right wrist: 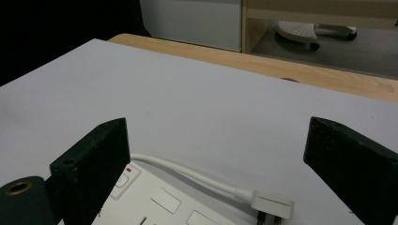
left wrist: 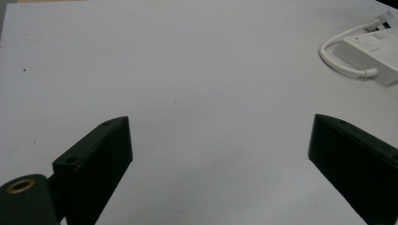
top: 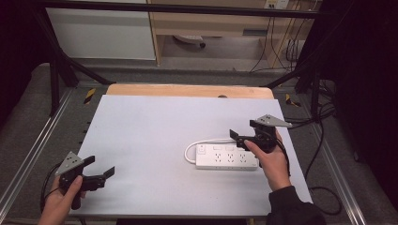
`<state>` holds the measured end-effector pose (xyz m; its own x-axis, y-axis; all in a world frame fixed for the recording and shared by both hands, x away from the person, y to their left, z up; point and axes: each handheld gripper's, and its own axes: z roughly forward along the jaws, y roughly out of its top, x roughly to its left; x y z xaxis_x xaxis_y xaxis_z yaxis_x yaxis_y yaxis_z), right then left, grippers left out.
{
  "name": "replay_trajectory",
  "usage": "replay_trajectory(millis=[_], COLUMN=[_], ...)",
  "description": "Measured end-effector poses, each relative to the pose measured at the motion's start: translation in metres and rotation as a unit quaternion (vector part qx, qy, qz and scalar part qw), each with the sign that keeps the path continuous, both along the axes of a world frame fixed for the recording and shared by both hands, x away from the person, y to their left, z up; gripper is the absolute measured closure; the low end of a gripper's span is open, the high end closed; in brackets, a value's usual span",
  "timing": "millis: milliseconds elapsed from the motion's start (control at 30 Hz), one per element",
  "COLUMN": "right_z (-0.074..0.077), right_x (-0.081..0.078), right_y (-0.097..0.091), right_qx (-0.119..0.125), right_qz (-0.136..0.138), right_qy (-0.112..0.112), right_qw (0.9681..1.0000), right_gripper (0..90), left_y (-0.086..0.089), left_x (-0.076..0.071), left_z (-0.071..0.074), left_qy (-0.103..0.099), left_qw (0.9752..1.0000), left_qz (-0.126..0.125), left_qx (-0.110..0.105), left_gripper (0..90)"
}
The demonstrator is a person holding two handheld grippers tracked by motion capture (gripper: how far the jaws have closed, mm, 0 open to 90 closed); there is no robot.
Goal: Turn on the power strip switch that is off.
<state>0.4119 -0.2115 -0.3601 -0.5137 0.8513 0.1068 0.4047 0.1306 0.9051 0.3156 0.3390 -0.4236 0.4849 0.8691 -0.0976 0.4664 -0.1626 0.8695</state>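
A white power strip [top: 226, 158] lies flat on the white table top [top: 155, 136], right of the middle, and its white cable [top: 190, 149] loops round its left end. My right gripper [top: 239, 138] hovers over the strip's far right side with its jaws wide apart. In the right gripper view the strip [right wrist: 162, 199] and its white plug [right wrist: 272, 206] lie low between the open jaws [right wrist: 217, 127], touched by neither. My left gripper [top: 99, 166] rests near the table's front left corner, open and holding nothing [left wrist: 220, 125]. From there the strip [left wrist: 375, 56] sits far off at the upper right.
A bare wooden strip [top: 187, 90] runs along the table's far edge. Black frame bars [top: 61, 70] stand at both back corners. Cables [top: 324, 140] trail over the floor on the right. A white cabinet [top: 101, 33] and a wooden shelf [top: 211, 23] stand behind.
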Motion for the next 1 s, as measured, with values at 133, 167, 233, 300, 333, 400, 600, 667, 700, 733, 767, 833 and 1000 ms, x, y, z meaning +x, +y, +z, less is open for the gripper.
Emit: replay_trajectory(millis=[133,167,233,300,333,400,600,667,700,733,767,833,1000], right_z=[0.0,0.0,0.0,-0.001,-0.001,-0.004,-0.012,-0.014,-0.015,-0.016,-0.016,-0.018,-0.026], right_x=[0.003,0.004,0.005,0.006,0.006,0.009,0.015,0.016,0.017,0.017,0.017,0.018,0.02], right_y=[0.005,0.006,0.007,0.008,0.008,0.011,0.019,0.023,0.025,0.027,0.027,0.031,0.042], right_qx=[-0.006,-0.006,-0.01,-0.014,-0.014,-0.022,-0.022,-0.027,-0.027,-0.027,-0.027,-0.027,-0.034], right_qz=[0.003,0.003,0.001,-0.002,-0.002,-0.001,0.013,0.013,0.013,0.015,0.015,0.015,0.021], right_qy=[0.001,0.001,-0.002,0.001,0.001,0.006,0.014,0.012,0.012,0.011,0.011,0.01,0.009], right_qw=[1.0,1.0,0.9999,0.9999,0.9999,0.9997,0.9996,0.9995,0.9995,0.9995,0.9995,0.9995,0.9992], right_gripper=[15.0,16.0,21.3,24.7,24.7,29.7,42.6,48.3,50.8,53.4,53.4,57.7,67.1], left_y=[0.0,0.0,0.0,0.0,0.0,0.0,-0.001,0.0,0.0,0.0,0.0,-0.001,-0.001], left_x=[0.0,0.0,0.0,0.0,0.0,0.0,0.0,0.0,0.0,0.0,0.0,0.0,0.0], left_z=[0.0,0.0,0.0,0.0,0.0,0.0,0.0,0.0,0.0,0.0,0.0,0.001,0.0], left_qy=[-0.001,-0.001,0.0,0.0,-0.001,-0.001,-0.001,-0.001,-0.001,-0.001,-0.001,-0.001,0.0], left_qw=[1.0,1.0,1.0,1.0,1.0,1.0,1.0,1.0,1.0,1.0,1.0,1.0,1.0], left_qz=[-0.001,-0.001,-0.001,-0.001,-0.001,-0.001,-0.002,-0.001,-0.001,-0.001,-0.002,-0.003,-0.002], left_qx=[0.0,0.0,0.0,0.0,-0.001,-0.002,0.001,-0.001,-0.001,0.0,0.0,0.0,-0.001], left_gripper=[6.8,6.8,6.8,6.8,6.8,6.8,6.8,6.8,6.8,6.8,6.8,6.8,6.8])
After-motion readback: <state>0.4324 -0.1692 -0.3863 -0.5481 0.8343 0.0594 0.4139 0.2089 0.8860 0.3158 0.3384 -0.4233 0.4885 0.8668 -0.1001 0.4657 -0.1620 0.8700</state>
